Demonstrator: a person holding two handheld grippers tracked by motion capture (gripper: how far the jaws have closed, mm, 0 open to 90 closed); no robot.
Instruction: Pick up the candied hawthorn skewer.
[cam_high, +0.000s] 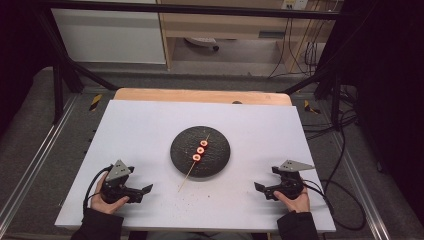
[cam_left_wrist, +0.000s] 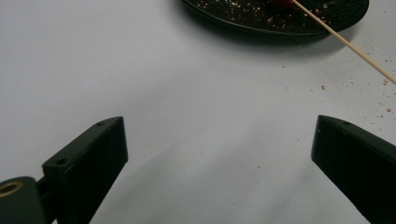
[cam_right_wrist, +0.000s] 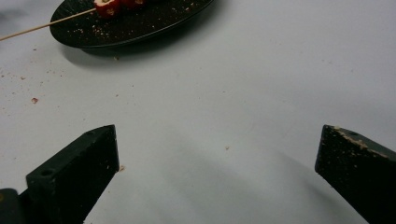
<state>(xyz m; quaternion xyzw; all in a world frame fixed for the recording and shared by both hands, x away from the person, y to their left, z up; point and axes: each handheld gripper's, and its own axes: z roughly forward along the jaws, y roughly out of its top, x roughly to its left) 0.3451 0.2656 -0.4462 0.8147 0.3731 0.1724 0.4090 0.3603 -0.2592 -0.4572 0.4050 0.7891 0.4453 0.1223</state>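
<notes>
A round black plate (cam_high: 217, 150) lies in the middle of the white table. On it rests a thin wooden skewer (cam_high: 187, 178) with three red pieces (cam_high: 200, 149) threaded on it; its bare end sticks out over the plate's near rim. My left gripper (cam_high: 145, 192) rests near the front left, open and empty, jaws wide apart in the left gripper view (cam_left_wrist: 219, 154). At the front right my right gripper (cam_high: 259, 189) is open too, nothing between its jaws (cam_right_wrist: 219, 154). Both point inward toward the plate (cam_left_wrist: 243, 23) (cam_right_wrist: 140, 28). The skewer (cam_left_wrist: 345, 43) (cam_right_wrist: 42, 27) crosses each gripper view's top.
Small reddish crumbs (cam_left_wrist: 322, 87) dot the table (cam_high: 140, 130) near the plate's front rim. A wooden board edge (cam_high: 200, 95) runs behind the white surface. Black frame bars (cam_high: 65, 70) and cables (cam_high: 340, 150) flank the table; the person's hands (cam_high: 107, 204) hold the grippers.
</notes>
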